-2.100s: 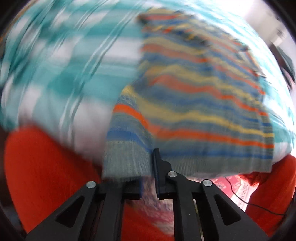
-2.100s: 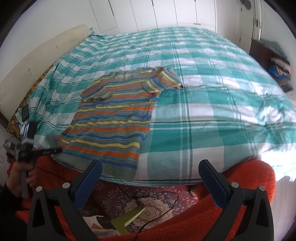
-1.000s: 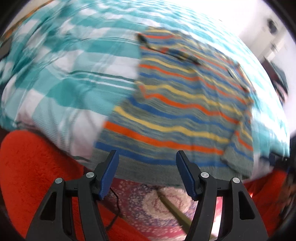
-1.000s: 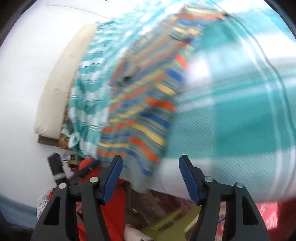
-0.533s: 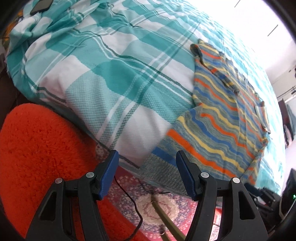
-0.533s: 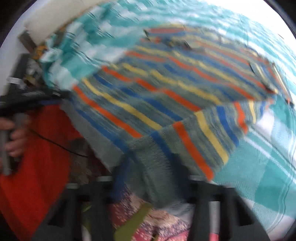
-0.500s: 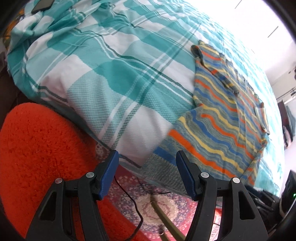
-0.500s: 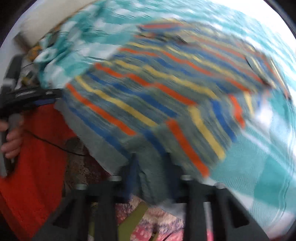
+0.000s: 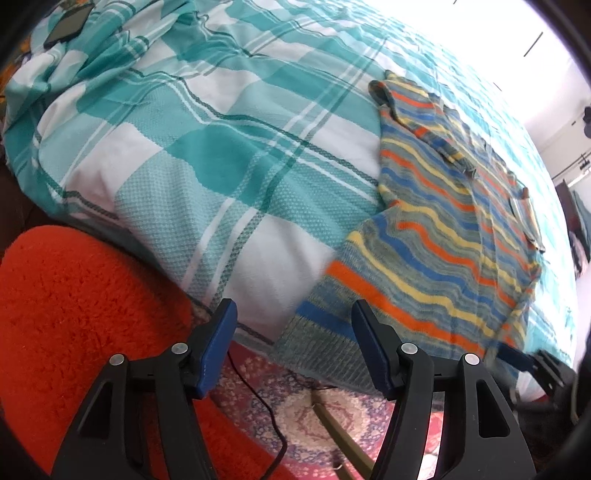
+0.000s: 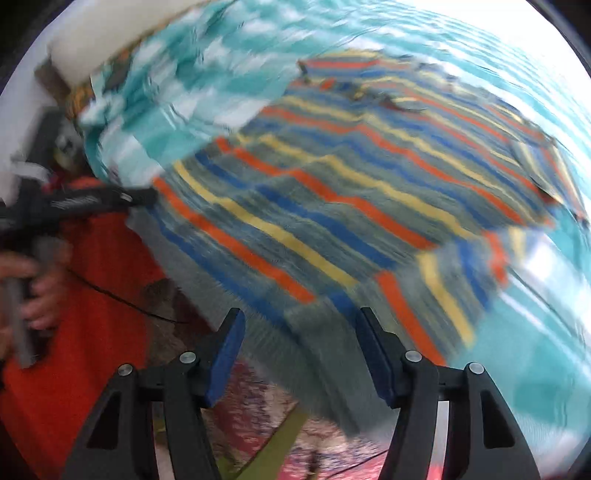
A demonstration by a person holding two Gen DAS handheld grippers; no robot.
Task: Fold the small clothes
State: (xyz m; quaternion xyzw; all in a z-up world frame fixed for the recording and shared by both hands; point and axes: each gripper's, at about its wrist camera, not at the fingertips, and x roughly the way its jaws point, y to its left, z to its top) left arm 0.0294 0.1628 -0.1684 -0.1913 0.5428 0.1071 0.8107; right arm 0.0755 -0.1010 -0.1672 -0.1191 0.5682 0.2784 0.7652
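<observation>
- Striped sweater (image 9: 443, 236) is lying flat on the bed's teal-and-white checked cover (image 9: 207, 155), hem hanging over the near edge of the bed.
- My left tongs (image 9: 293, 347) are hanging released, blue pads (image 9: 218, 347) apart, nothing between them; they are pointing down at the bed edge beside the sweater's left hem corner, not touching it.
- My right tongs (image 10: 299, 354) are opening right now, with the jaws apart; the grey hem of the sweater (image 10: 332, 206) is showing in the gap, but the pads are not pressing on it. This view is badly motion-blurred, so I cannot tell if cloth is brushing a pad.
- In the right view my left hand (image 10: 33, 291) is gripping the handle of the left tongs at the frame's left side, near the sweater's other hem corner.
- In the left view the right tongs (image 9: 532, 363) are showing dark and blurred at the sweater's right hem corner.
- A red fluffy blanket (image 9: 70, 332) is sitting below the bed edge, and a patterned rug (image 9: 295, 417) with a black cable (image 9: 258, 398) is lying on the floor.
- A dark phone (image 9: 68, 24) is resting on the cover at the far left.
</observation>
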